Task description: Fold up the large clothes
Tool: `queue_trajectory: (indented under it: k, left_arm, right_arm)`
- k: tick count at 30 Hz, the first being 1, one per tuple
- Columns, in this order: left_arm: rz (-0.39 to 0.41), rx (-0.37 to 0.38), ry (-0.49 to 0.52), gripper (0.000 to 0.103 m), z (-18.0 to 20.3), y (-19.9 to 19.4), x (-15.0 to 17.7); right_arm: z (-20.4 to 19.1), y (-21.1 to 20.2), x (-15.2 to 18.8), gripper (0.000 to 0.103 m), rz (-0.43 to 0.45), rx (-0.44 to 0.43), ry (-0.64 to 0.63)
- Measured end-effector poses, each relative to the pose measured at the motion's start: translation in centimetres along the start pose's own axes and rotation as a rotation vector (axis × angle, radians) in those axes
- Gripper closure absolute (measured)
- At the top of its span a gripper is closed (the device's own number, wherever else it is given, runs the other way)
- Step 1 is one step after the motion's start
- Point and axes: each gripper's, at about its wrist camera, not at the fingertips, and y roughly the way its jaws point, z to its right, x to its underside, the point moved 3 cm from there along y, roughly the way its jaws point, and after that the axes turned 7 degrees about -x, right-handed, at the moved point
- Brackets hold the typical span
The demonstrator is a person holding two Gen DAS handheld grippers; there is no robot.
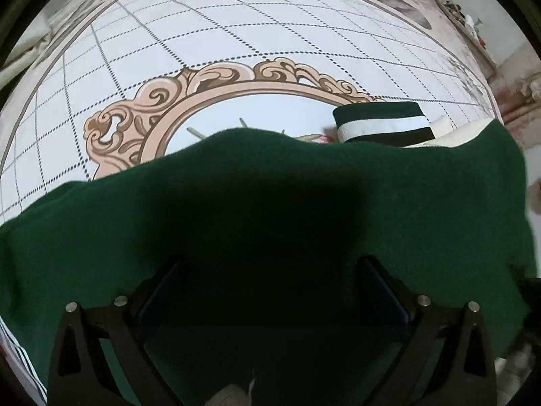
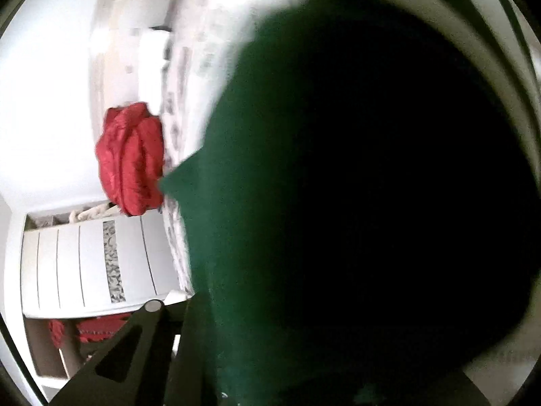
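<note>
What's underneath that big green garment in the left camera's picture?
The green garment lies on a patterned bedspread, hiding part of its ornate oval frame. It also drapes over the left hand-held gripper, hiding its fingertips.

Patterned bedspread (image 1: 236, 50) with ornate beige oval frame print (image 1: 162, 101) and dotted grid. Red crumpled fabric (image 2: 130, 159) beside white slatted cabinet (image 2: 91, 267), blurred.

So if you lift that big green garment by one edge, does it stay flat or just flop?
Probably flops: the green garment drapes in soft curves over the left gripper rather than holding a flat shape. In the right wrist view it hangs to a limp point. Its fuzzy, thick-looking knit suggests some weight and little slipperiness.
</note>
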Motion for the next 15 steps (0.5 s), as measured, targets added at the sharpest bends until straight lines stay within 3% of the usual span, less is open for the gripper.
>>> queue_trajectory:
  k: [5,9,12,15]
  left_arm:
    - [0.005,0.064,-0.016,0.0,0.0,0.1,0.0]
    - [-0.026,0.14,-0.045,0.0,-1.7,-0.5,-0.5]
    - [-0.01,0.155,-0.125,0.0,-5.9,-3.4,-0.2]
    - [0.036,0.137,-0.268,0.0,-14.9,-7.8,2.2]
  right_arm:
    - [-9.6,0.0,4.1,0.085,-0.016,-0.013,-0.195]
    - [-16.9,2.7,9.3,0.085,-0.062,0.037,-0.399]
    - [-21.5,4.8,14.0,0.085,-0.089,0.088,-0.549]
    - [-25.2,7.7,19.8,0.085,-0.142,0.133,-0.691]
